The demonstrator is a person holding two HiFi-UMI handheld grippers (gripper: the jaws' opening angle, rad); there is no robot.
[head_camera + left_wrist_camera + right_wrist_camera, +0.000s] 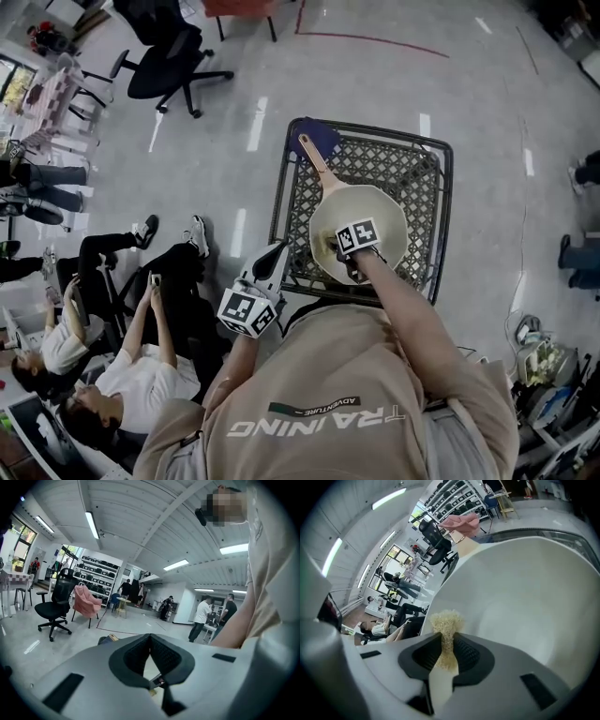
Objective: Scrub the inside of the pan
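A cream pan [382,212] with a wooden handle [318,167] lies on a black wire-mesh table [417,169]. My right gripper [337,251] reaches down into the pan near its left wall and is shut on a scrub brush. In the right gripper view, the brush's pale straw bristle tuft [446,622] sticks out between the jaws of the right gripper [447,638], close to the pan's smooth inside [525,597]. My left gripper [277,249] hovers by the table's near left edge. In its own view the left gripper [150,638] has its tips together with nothing in them.
A blue pad [319,139] lies at the table's far left corner by the handle's end. Several seated people [122,319] are close on the left. A black office chair [169,66] stands further off, and feet [574,258] show at the right edge.
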